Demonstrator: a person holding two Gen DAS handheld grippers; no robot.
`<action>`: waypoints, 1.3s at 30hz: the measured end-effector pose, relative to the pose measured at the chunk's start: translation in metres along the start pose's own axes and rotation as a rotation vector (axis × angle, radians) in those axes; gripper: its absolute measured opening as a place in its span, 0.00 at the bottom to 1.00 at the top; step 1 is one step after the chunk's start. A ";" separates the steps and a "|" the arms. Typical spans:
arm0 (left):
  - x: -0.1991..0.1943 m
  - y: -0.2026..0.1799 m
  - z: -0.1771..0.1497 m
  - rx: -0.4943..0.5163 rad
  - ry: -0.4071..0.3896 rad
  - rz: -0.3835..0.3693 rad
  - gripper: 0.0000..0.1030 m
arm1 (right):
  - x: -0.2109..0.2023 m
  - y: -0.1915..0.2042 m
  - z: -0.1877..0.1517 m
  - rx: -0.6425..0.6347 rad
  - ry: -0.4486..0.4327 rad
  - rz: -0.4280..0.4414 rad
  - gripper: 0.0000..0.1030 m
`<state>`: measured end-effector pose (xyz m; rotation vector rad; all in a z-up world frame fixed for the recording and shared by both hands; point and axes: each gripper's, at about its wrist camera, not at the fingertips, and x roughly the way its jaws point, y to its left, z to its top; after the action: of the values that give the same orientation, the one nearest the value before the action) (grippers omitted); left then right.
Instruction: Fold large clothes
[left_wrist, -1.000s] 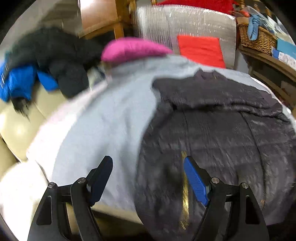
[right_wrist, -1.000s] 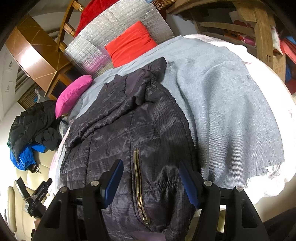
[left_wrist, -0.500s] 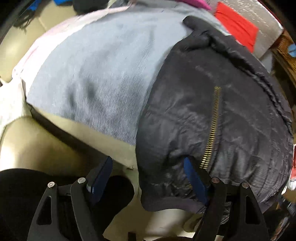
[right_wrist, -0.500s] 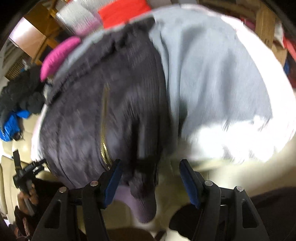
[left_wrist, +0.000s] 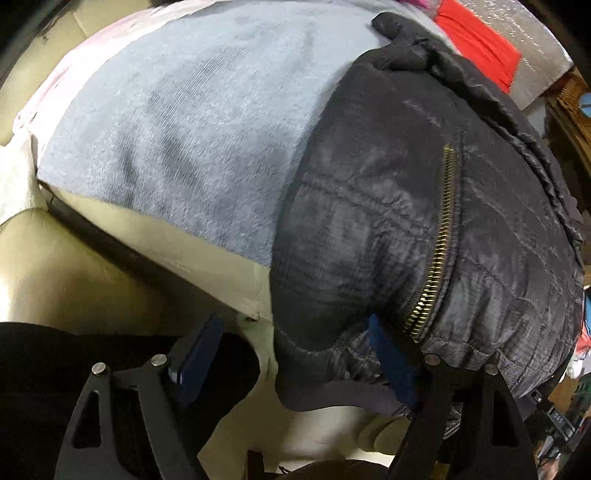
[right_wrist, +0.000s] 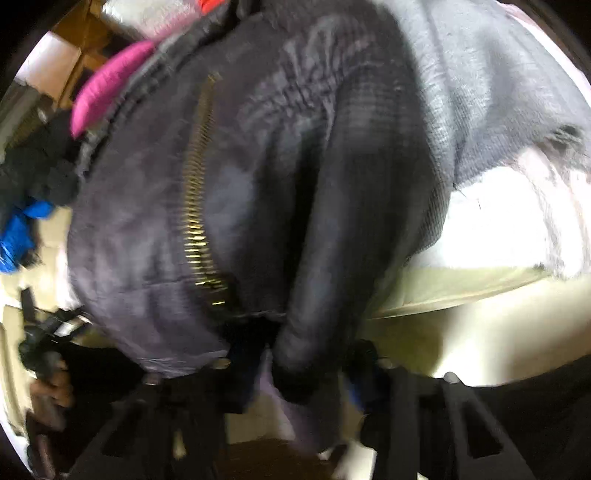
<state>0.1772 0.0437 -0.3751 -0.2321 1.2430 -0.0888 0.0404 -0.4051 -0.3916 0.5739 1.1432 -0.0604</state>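
A dark quilted jacket (left_wrist: 424, 221) with a gold zipper (left_wrist: 439, 251) lies on a grey blanket (left_wrist: 192, 140). Its near hem hangs over the cream cushion edge. My left gripper (left_wrist: 291, 354) is open at the jacket's lower left corner. The hem sits between its jaws, and the right finger (left_wrist: 391, 362) is tucked under the fabric. In the blurred right wrist view, the jaws of my right gripper (right_wrist: 303, 365) are closing. A bunched fold of the jacket (right_wrist: 314, 221) hem is pinched between them.
The cream cushion (left_wrist: 74, 266) drops away at the near edge. A red pillow (left_wrist: 480, 48) lies at the back, and a pink pillow (right_wrist: 107, 85) and dark and blue clothes (right_wrist: 22, 229) to the left. A person's hand (right_wrist: 51, 387) shows at the lower left.
Both grippers have come down from above the jacket to its near hem. The right jaws have narrowed around a fold of the hem. The left jaws stay equally wide.
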 end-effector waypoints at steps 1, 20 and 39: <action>-0.001 -0.001 -0.002 0.007 -0.007 -0.012 0.69 | -0.007 0.006 -0.003 -0.030 -0.012 -0.007 0.32; 0.012 0.001 -0.003 0.014 0.034 -0.185 0.21 | -0.005 0.037 -0.011 -0.190 0.072 0.012 0.34; -0.057 -0.012 0.041 0.061 -0.032 -0.320 0.05 | -0.089 0.102 0.033 -0.236 -0.099 0.331 0.20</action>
<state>0.1984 0.0484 -0.3069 -0.3769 1.1615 -0.3976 0.0643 -0.3544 -0.2641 0.5361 0.9313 0.3233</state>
